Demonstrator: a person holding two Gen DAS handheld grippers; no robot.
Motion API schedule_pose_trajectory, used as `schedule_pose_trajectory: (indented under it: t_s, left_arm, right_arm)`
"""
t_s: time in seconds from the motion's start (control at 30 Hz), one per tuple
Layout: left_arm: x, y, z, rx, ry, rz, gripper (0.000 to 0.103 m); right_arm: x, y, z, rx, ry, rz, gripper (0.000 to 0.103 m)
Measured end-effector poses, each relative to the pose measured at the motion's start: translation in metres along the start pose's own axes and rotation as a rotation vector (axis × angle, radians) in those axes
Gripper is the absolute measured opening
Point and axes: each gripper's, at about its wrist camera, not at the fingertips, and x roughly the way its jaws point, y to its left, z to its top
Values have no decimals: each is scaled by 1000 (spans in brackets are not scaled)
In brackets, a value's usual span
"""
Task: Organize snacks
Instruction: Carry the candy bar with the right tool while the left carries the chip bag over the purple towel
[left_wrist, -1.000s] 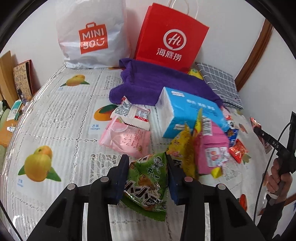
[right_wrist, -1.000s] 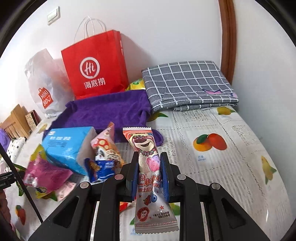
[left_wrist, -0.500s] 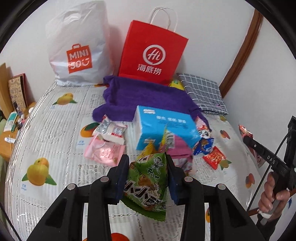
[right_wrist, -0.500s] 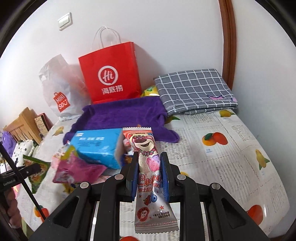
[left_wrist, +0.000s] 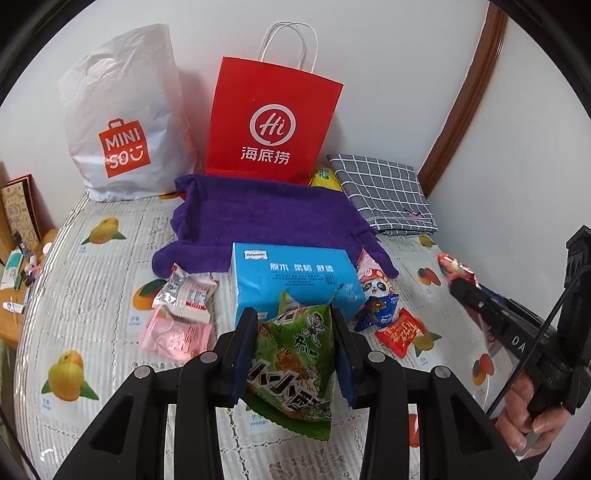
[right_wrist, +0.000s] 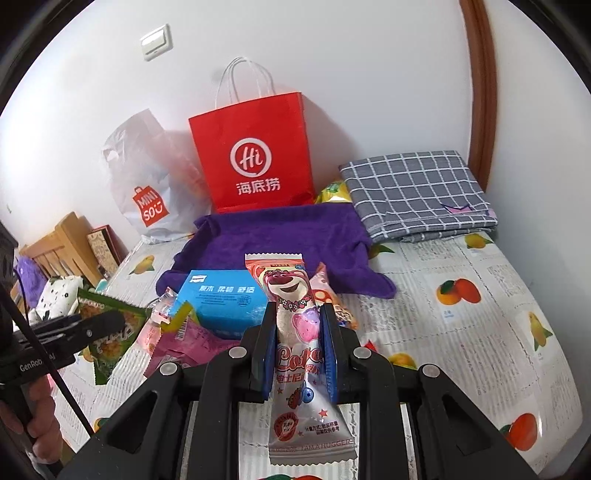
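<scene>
Left tongs (left_wrist: 293, 345) grip the green snack pack (left_wrist: 295, 365); right tongs (right_wrist: 299, 345) grip the pink bear candy bar (right_wrist: 299, 339). Both now lifted higher off the bed (left_wrist: 85, 295), clear of the pile, likely heading for the red bag (left_wrist: 273, 122).

The yellow packet (left_wrist: 324, 176) is largely concealed behind the red paper bag (left_wrist: 273, 122) and checked cloth (left_wrist: 384, 192). The blue box (left_wrist: 295, 280) is partly masked by the green snack packet (left_wrist: 295, 354). Items on the side shelf (left_wrist: 14, 258) are cut off and too small to be identified
</scene>
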Motion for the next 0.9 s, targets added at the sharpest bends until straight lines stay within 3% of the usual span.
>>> schedule_pose_trajectory:
  t_s: [0.27,0.9]
  left_arm:
    - [6,0,18,-9,0,8,37]
    - [29,7,63,20,-5,8,37]
  right_arm:
    - [16,11,8,-29,22,43,22]
    - [53,23,50,-59,2,37,22]
